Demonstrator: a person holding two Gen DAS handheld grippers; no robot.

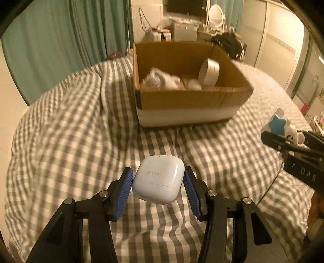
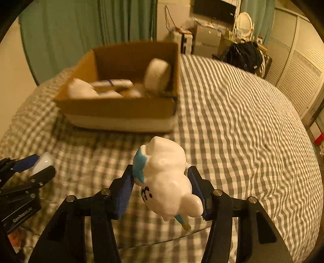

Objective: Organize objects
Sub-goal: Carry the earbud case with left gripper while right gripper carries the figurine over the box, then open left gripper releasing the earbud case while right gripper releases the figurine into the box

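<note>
My left gripper (image 1: 159, 178) is shut on a white Huawei earbuds case (image 1: 159, 180) and holds it above the checked bedspread, short of the box. My right gripper (image 2: 161, 180) is shut on a white toy figure with a blue star (image 2: 168, 182), also held above the bed. The open cardboard box (image 1: 192, 97) stands ahead on the bed; it also shows in the right wrist view (image 2: 121, 107). In it lie a white cylinder (image 1: 209, 71) and several white items. The right gripper with the toy shows at the right edge of the left wrist view (image 1: 283, 131).
The grey-and-white checked bedspread (image 1: 70, 141) covers the bed all around the box. Green curtains (image 1: 50, 40) hang behind. A cluttered dresser with a mirror (image 1: 216, 14) and a dark bag (image 2: 245, 54) stand beyond the bed. The left gripper shows in the right wrist view (image 2: 38, 165).
</note>
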